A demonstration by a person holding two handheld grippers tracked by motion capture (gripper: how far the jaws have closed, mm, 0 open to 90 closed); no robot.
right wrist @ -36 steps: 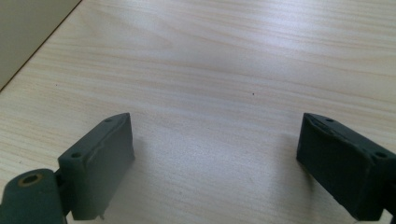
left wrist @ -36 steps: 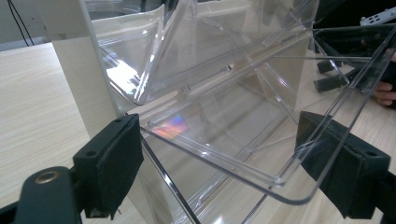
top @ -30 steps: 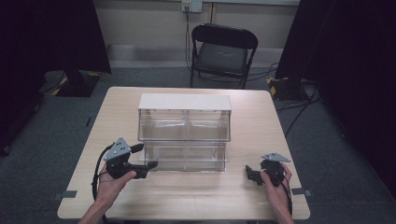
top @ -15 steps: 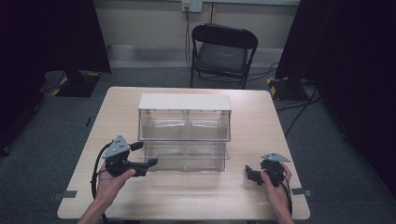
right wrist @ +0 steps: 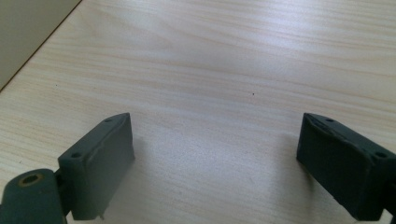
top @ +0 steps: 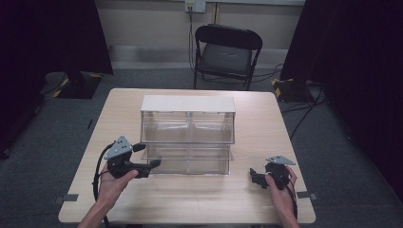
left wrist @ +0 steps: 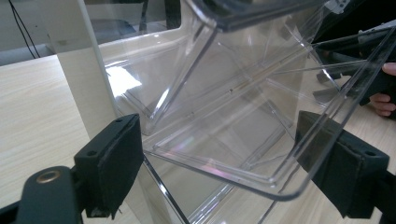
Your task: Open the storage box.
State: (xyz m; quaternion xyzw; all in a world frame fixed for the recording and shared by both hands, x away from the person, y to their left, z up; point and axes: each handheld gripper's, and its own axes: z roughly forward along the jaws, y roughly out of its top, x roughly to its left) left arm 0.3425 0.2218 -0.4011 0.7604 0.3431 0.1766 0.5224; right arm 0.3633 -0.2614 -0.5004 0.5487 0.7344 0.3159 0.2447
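Observation:
A clear plastic drawer cabinet (top: 187, 124) with a white top stands in the middle of the table. My left gripper (top: 154, 165) is at its lower left front corner. In the left gripper view the left gripper (left wrist: 217, 135) is open wide, and the rounded corner of a clear drawer (left wrist: 243, 140) lies between the jaws, with no pad pressing on it. My right gripper (top: 253, 175) rests at the table's front right, apart from the cabinet. It is open (right wrist: 215, 135) over bare wood, with nothing between its jaws.
The wooden table (top: 266, 118) has free room around the cabinet. A black folding chair (top: 223, 52) stands behind the far edge. The cabinet's white side panel (left wrist: 79, 60) rises close to my left jaw. The other hand's gripper (left wrist: 369, 74) shows through the clear plastic.

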